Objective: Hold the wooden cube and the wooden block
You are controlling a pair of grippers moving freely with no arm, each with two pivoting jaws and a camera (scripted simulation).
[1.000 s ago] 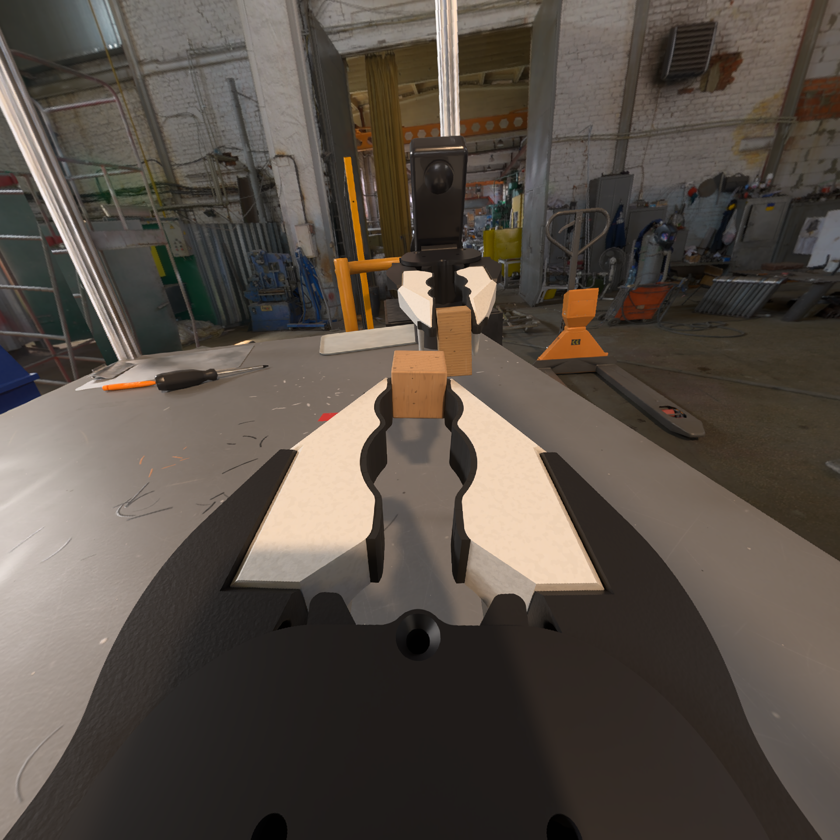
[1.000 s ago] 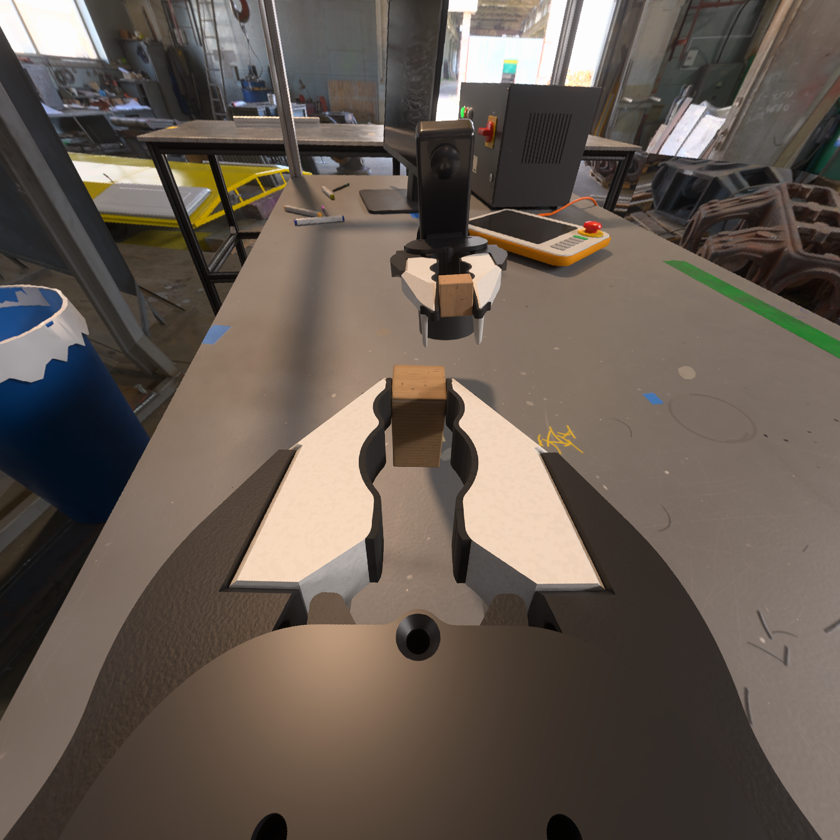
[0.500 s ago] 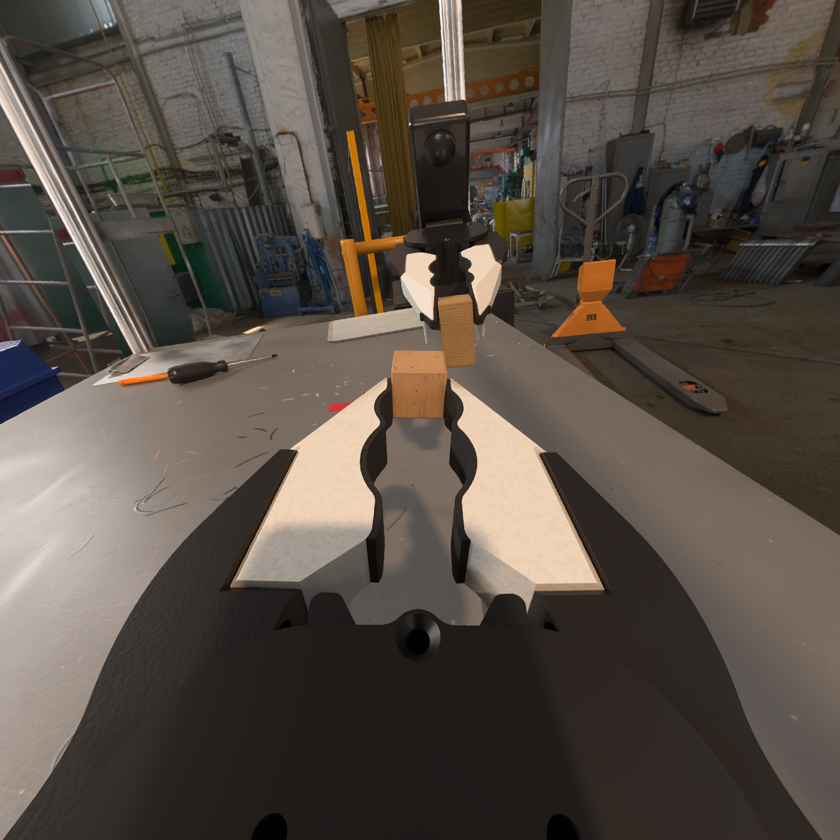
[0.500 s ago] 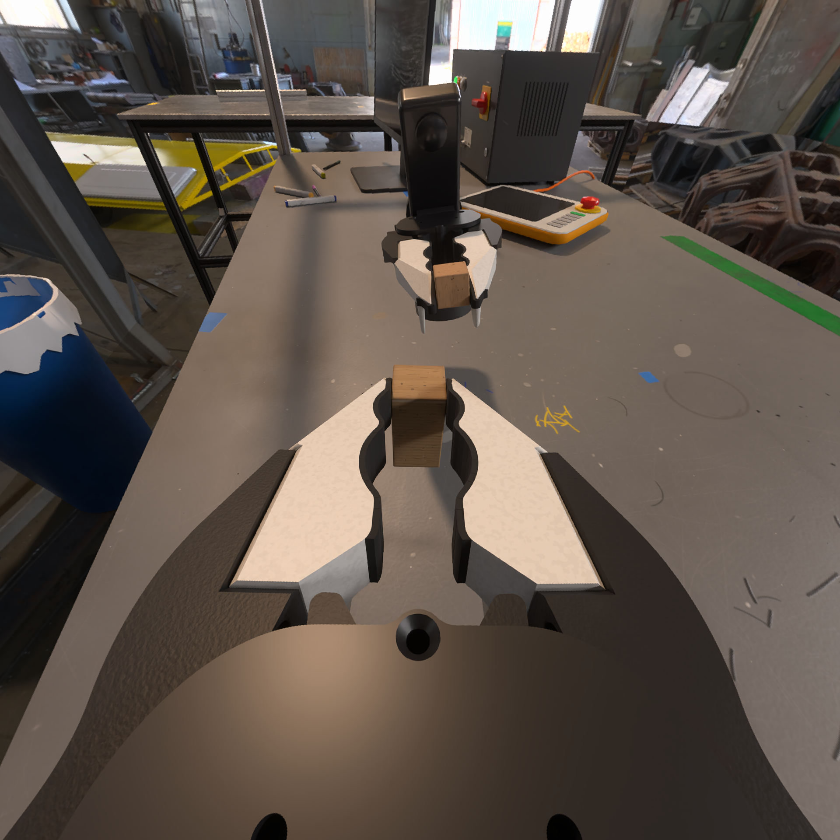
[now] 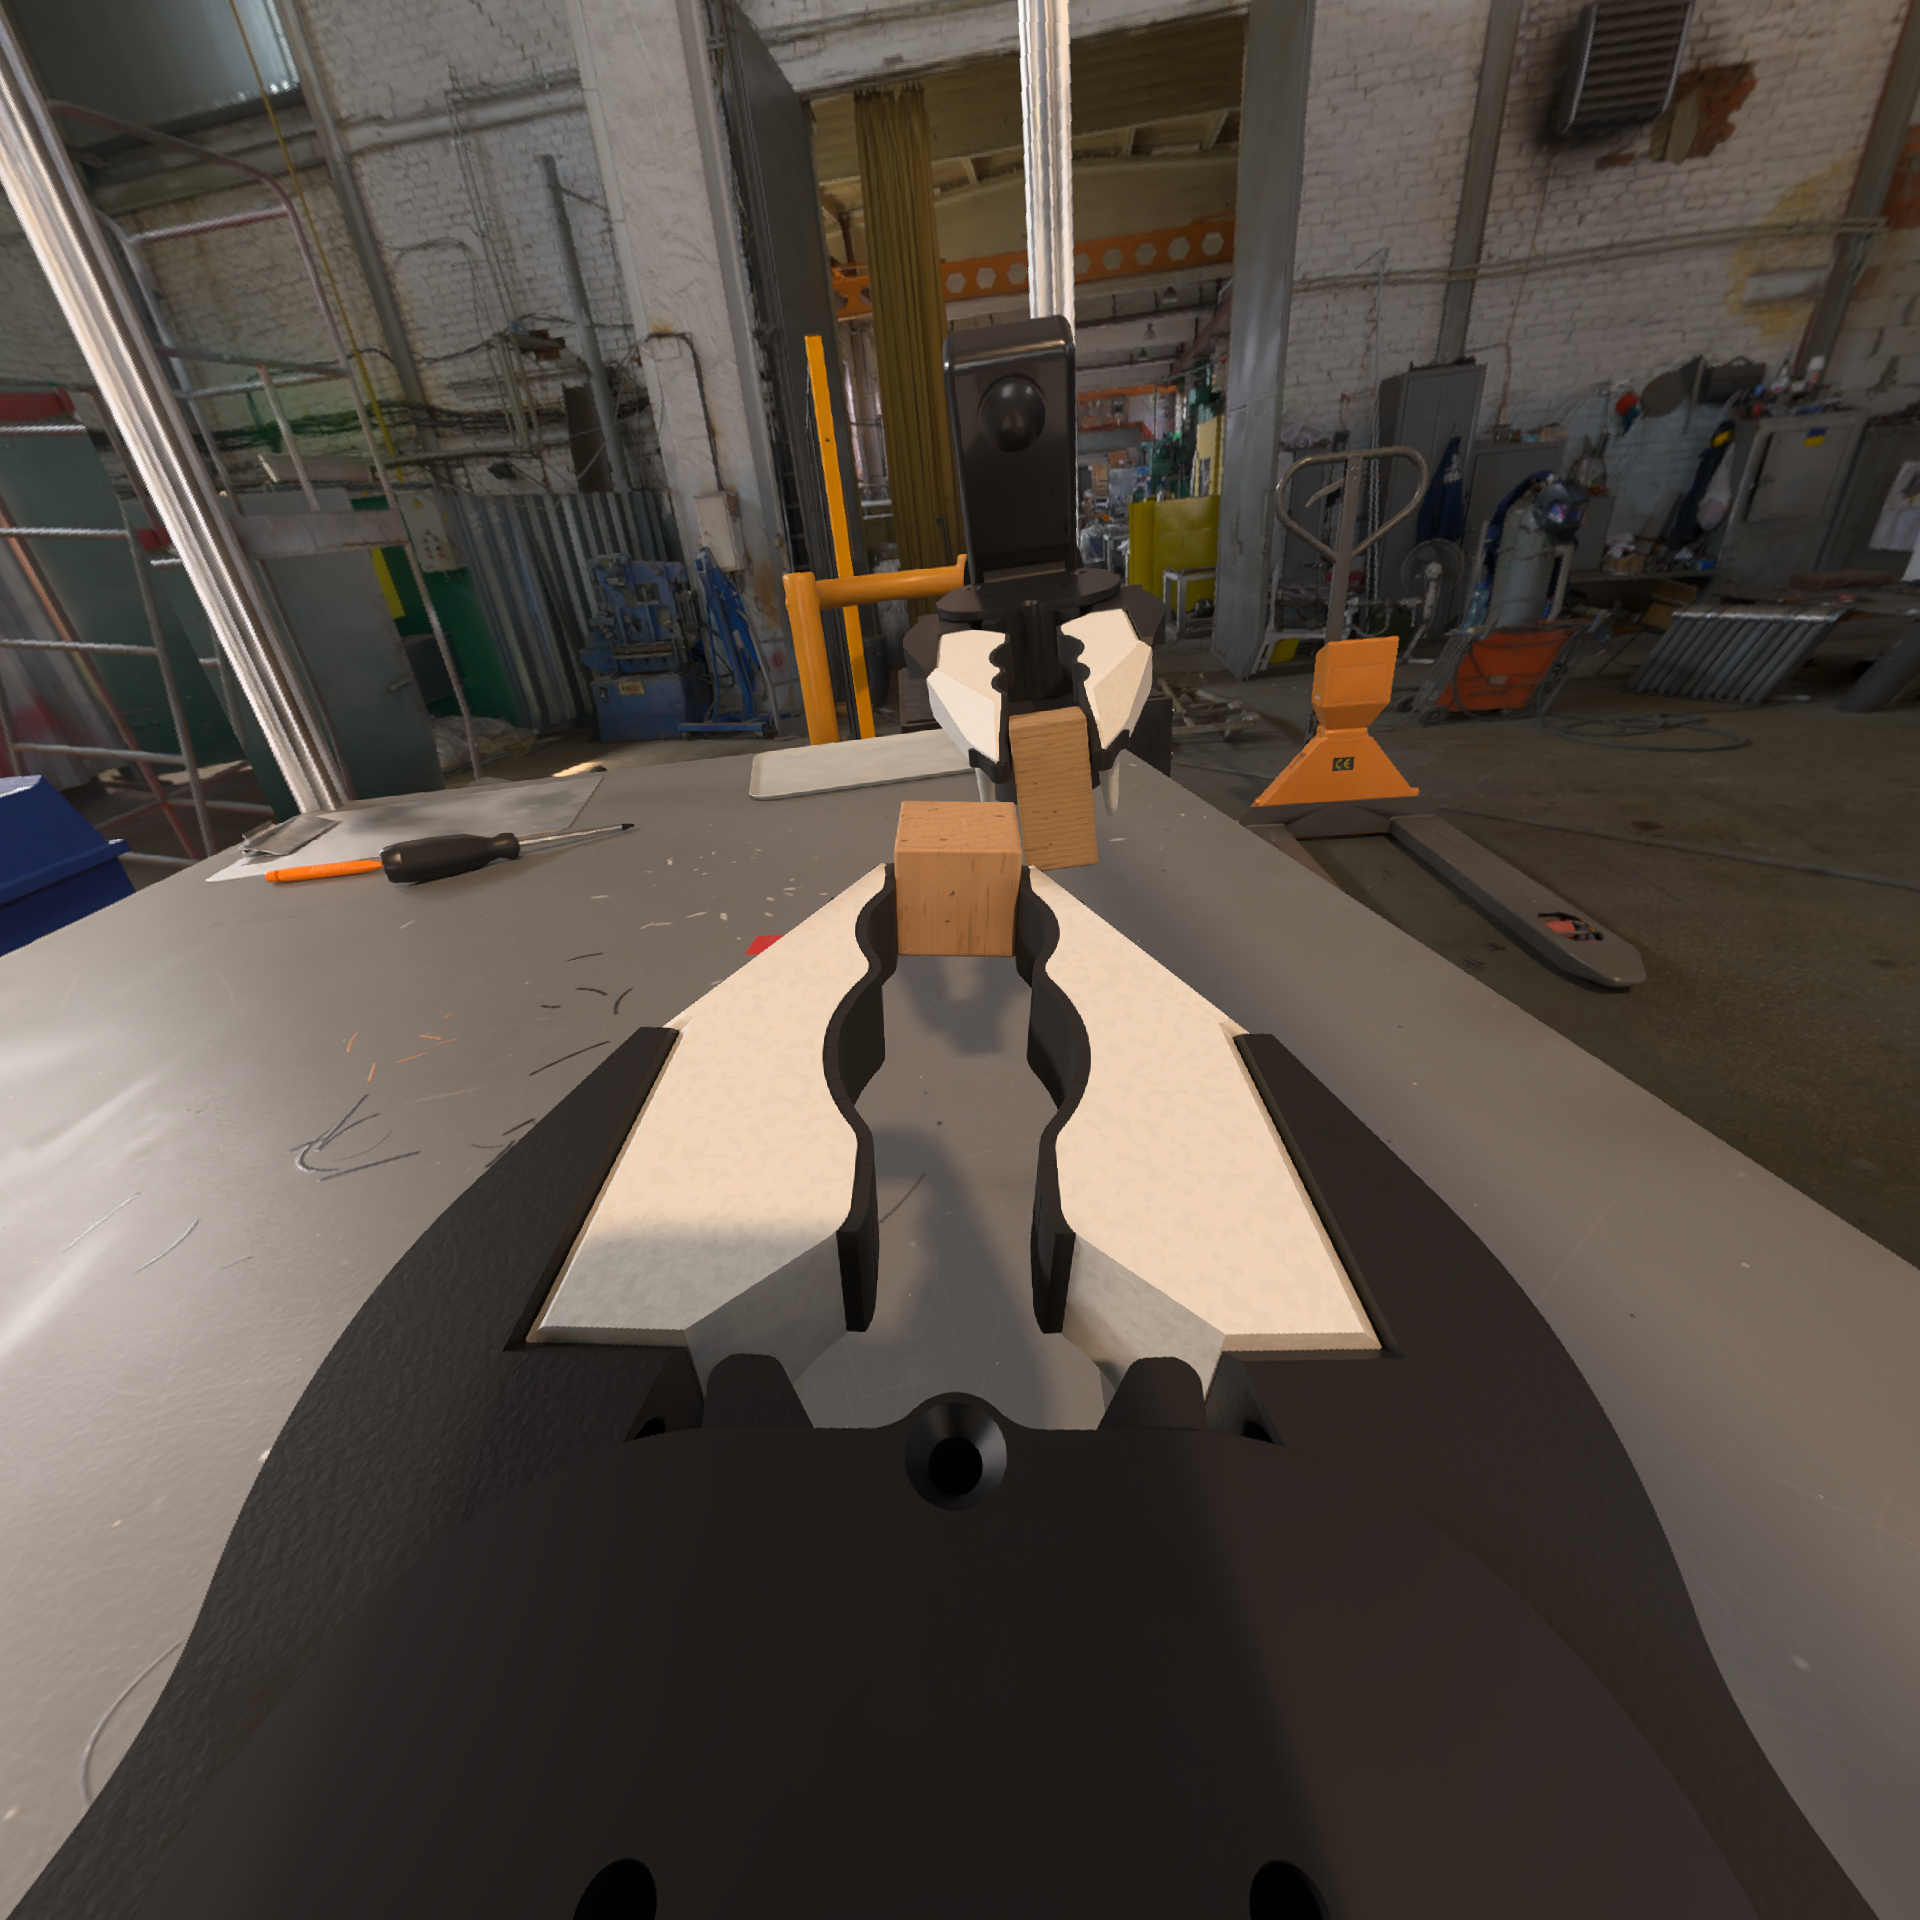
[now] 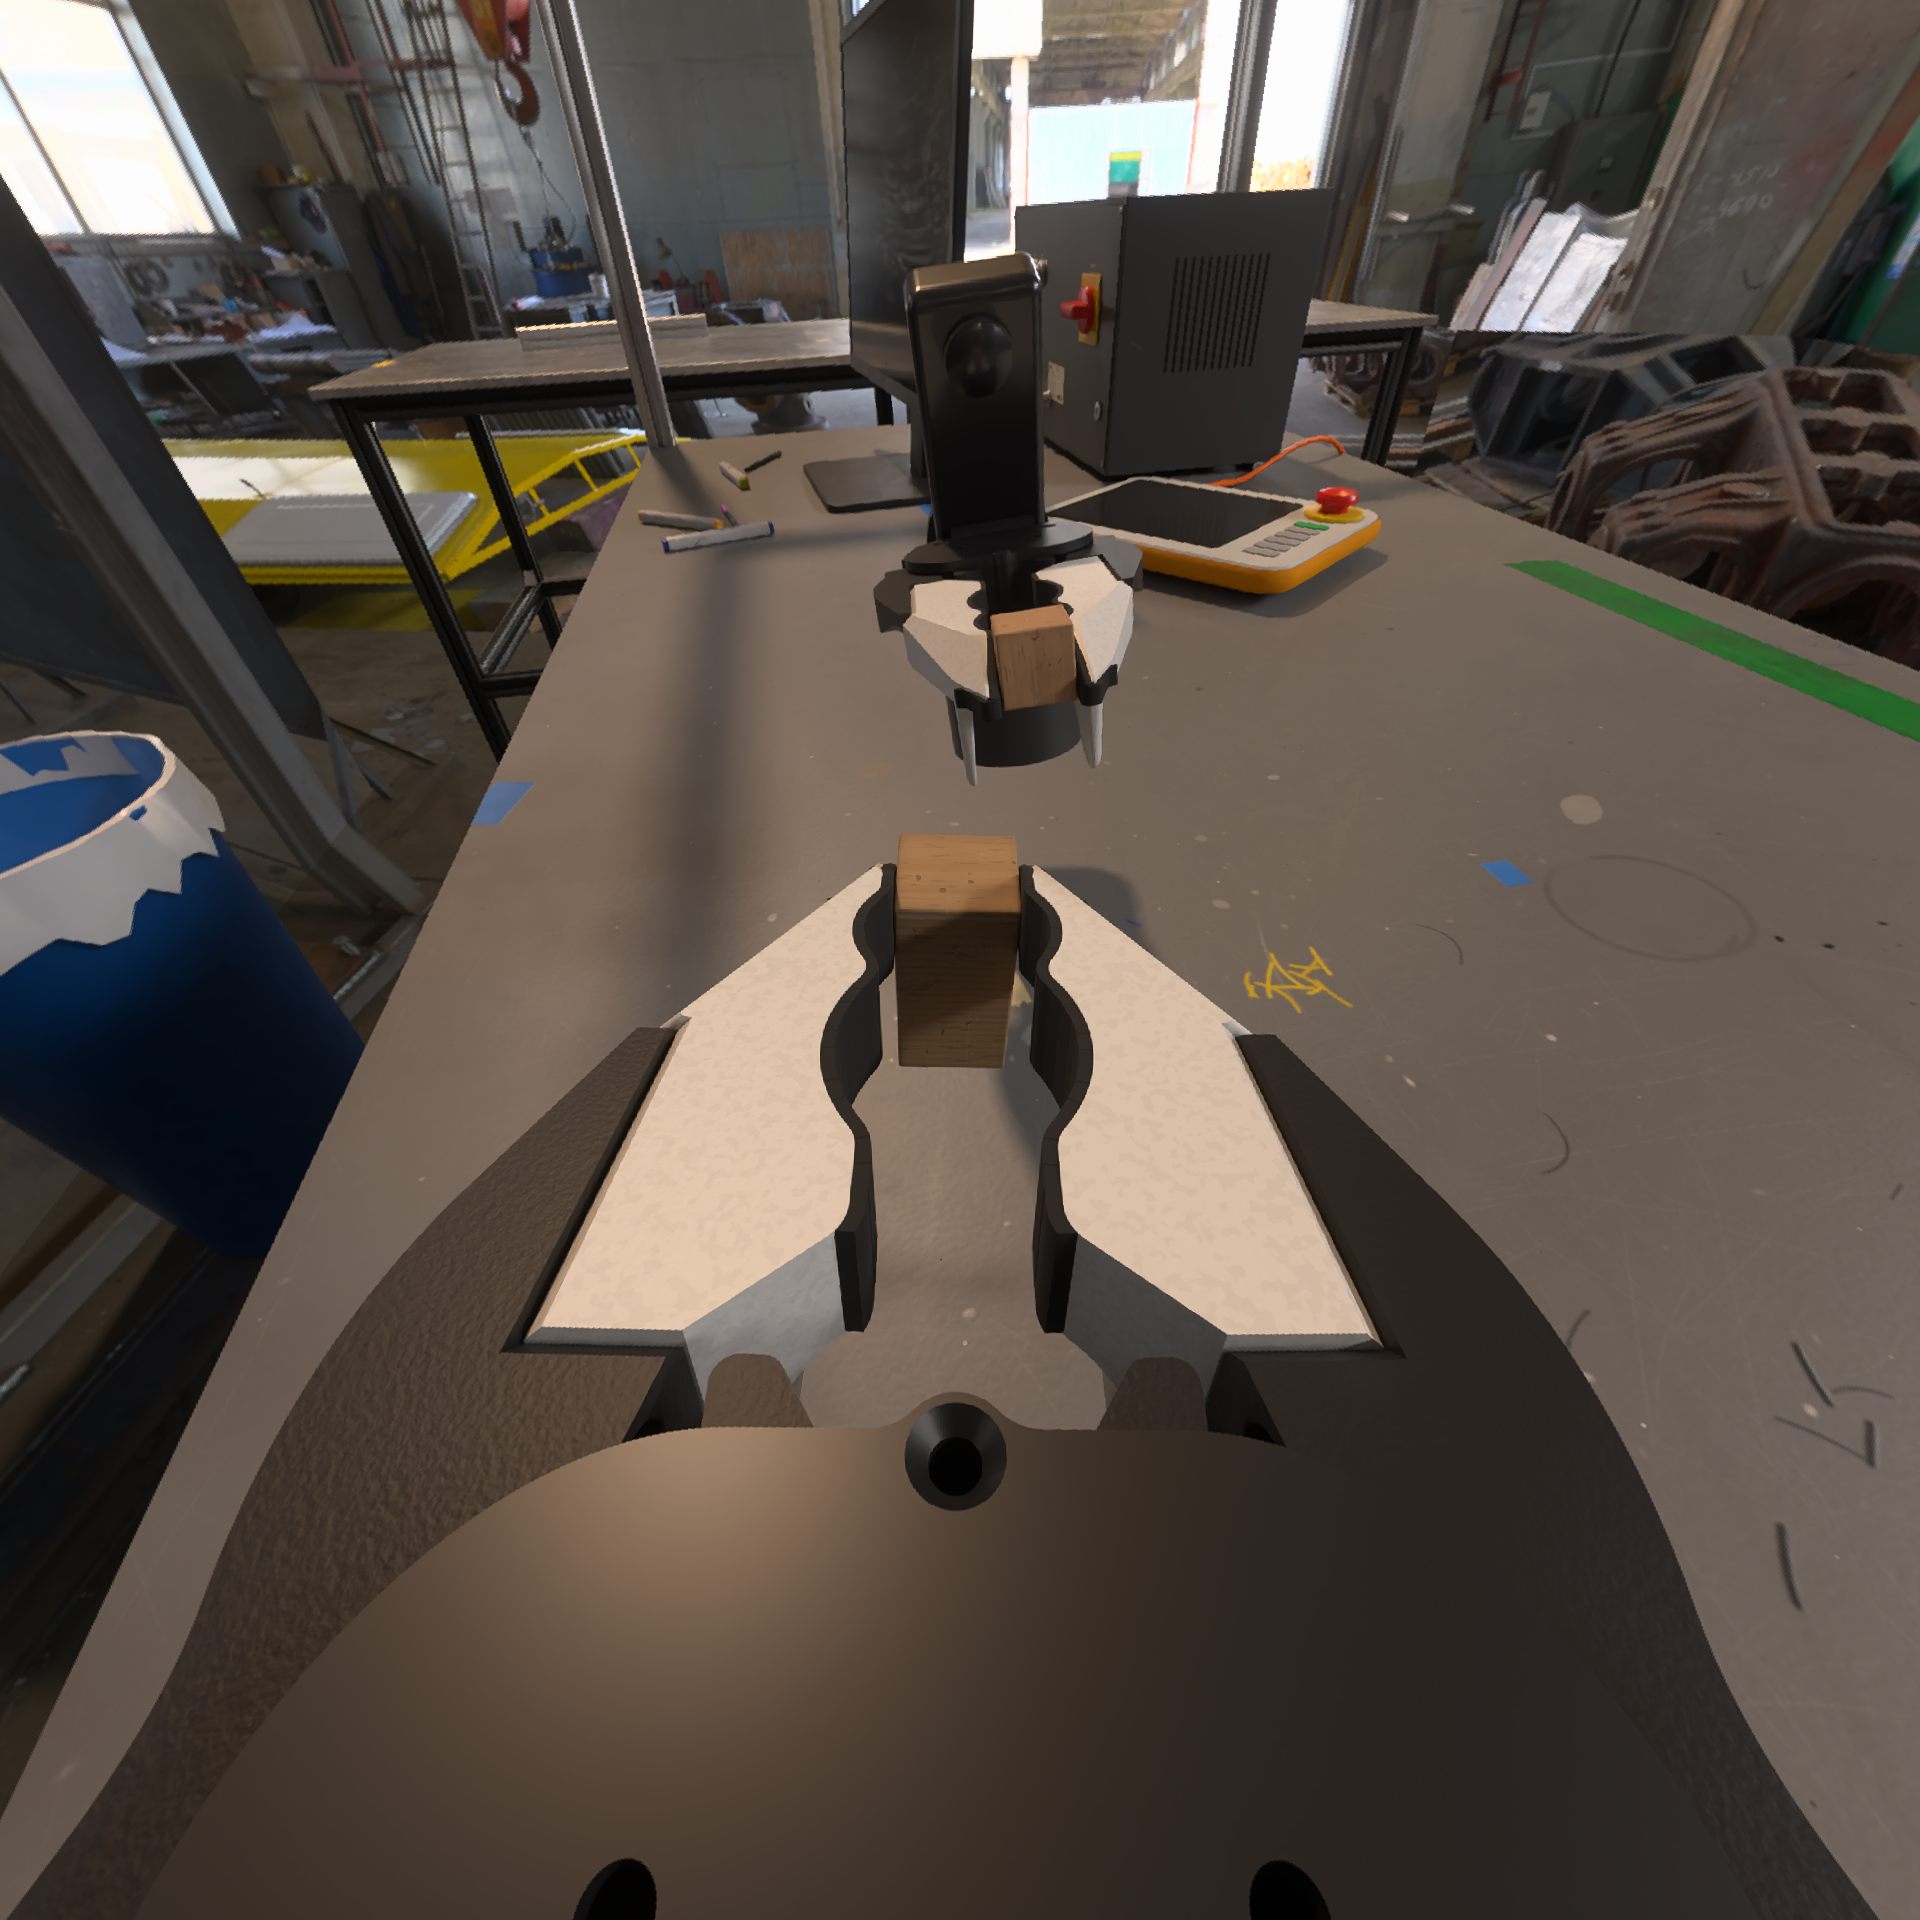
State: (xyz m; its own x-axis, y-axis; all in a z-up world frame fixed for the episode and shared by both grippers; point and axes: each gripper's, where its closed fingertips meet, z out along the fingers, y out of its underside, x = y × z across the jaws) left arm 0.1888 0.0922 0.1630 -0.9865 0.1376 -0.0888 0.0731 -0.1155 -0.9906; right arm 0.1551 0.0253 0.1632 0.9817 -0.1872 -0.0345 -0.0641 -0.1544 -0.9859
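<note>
Left gripper point(image 5: 956, 904) fingers pinch wooden cube point(image 5: 956, 891) at tips; right gripper point(image 6: 956, 935) fingers clamp upright wooden block point(image 6: 954, 961), both above worktop point(image 6: 1455, 1091).

Cube point(image 5: 954, 891) – pale tan wood; block point(image 6: 956, 951) – darker brown, speckled.

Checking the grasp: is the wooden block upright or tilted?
Upright in the right gripper: the wooden block hangs straight between its fingers.

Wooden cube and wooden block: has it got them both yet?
Yes, both look picked up. The left gripper is shut on the wooden cube, and the right gripper is shut on the taller wooden block. Both hang above the table. All that's left is keeping hold.
</note>
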